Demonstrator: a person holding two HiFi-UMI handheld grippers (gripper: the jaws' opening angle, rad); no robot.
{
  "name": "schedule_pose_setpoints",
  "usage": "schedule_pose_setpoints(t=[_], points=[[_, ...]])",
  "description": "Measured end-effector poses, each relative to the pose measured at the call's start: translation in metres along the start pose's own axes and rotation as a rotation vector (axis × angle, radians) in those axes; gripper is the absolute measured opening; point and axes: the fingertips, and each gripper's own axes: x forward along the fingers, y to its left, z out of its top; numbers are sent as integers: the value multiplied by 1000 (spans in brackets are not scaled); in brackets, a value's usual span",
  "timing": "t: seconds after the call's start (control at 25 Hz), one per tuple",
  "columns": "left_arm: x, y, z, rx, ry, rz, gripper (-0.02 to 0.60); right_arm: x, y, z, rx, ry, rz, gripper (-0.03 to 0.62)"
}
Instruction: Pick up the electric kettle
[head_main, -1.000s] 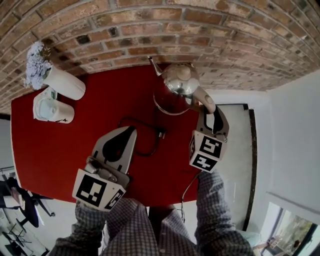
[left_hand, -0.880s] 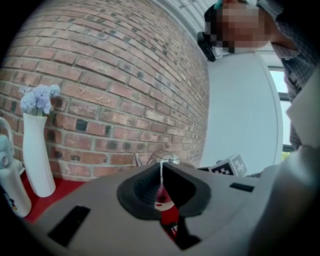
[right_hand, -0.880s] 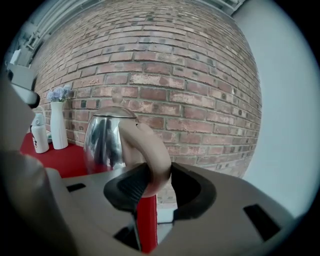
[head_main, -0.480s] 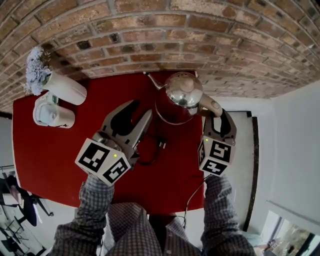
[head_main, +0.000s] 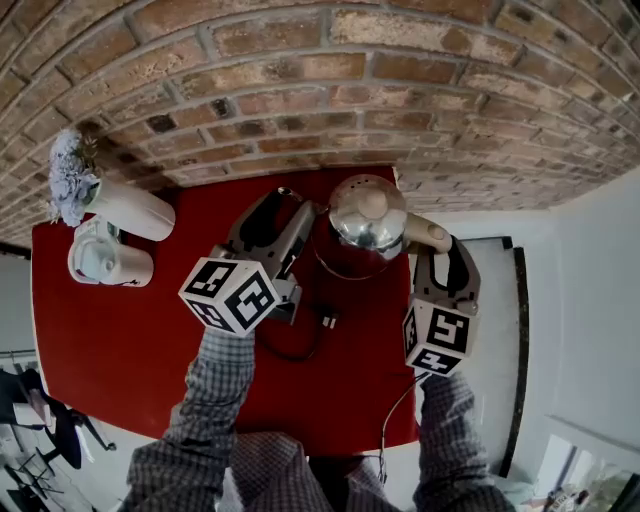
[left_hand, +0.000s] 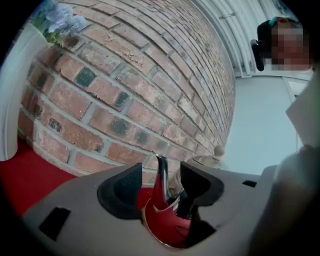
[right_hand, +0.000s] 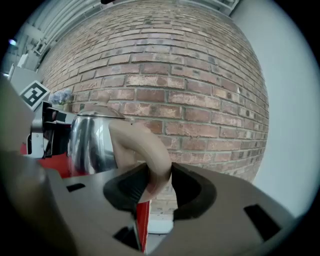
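Observation:
The electric kettle (head_main: 365, 215), chrome with a beige handle (head_main: 428, 233), stands on the red table (head_main: 130, 330) near the brick wall. My right gripper (head_main: 440, 252) is shut on the handle, and in the right gripper view its pads (right_hand: 131, 186) press the handle (right_hand: 142, 145) beside the shiny body (right_hand: 90, 140). My left gripper (head_main: 292, 203) is at the kettle's left side with its jaws opening. In the left gripper view the thin spout (left_hand: 161, 175) stands between the fingertips of that gripper (left_hand: 158, 186), apart from both pads.
A white vase (head_main: 130, 205) with pale flowers and a white mug (head_main: 105, 262) stand at the table's left. A black cord (head_main: 300, 345) lies on the table in front of the kettle. A white counter (head_main: 500, 300) adjoins on the right. The brick wall (head_main: 300, 80) is close behind.
My left gripper has moved from the table's front up to the kettle's spout, and its jaws have gone from shut to wide apart. The right gripper stays on the handle.

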Motion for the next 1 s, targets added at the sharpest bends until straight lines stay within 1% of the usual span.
schedule_pose_setpoints(t=[0.12, 0.24, 0.32, 0.4, 0.44, 0.48, 0.6, 0.72, 0.8, 0.88, 1.0], points=[[13, 6, -7, -31, 13, 9, 230, 3, -1, 0, 35, -20, -18, 150], [19, 9, -9, -93, 6, 2, 227, 9, -1, -1, 68, -25, -15, 150], [22, 11, -12, -107, 18, 0, 198, 13, -1, -2, 90, -27, -9, 153], [23, 11, -15, -99, 29, -6, 173, 14, -1, -3, 104, -31, -4, 152], [23, 8, -15, -94, 27, -13, 151, 13, -1, -4, 113, -32, 2, 150], [23, 6, -15, -85, 24, -16, 104, 13, -2, -4, 126, -36, 8, 147], [23, 3, -13, -49, 22, -15, 100, 12, -3, -1, 151, -54, 18, 144], [22, 1, -10, -56, 20, -21, 98, 11, -4, 5, 153, -61, 19, 144], [20, -3, -2, -55, 2, -34, 98, 10, -4, 12, 156, -72, 19, 144], [19, -9, 8, -43, -12, -48, 98, 6, -6, 22, 153, -86, 11, 144], [14, -18, 19, -25, -12, -61, 98, -4, -6, 34, 137, -90, -2, 144]])
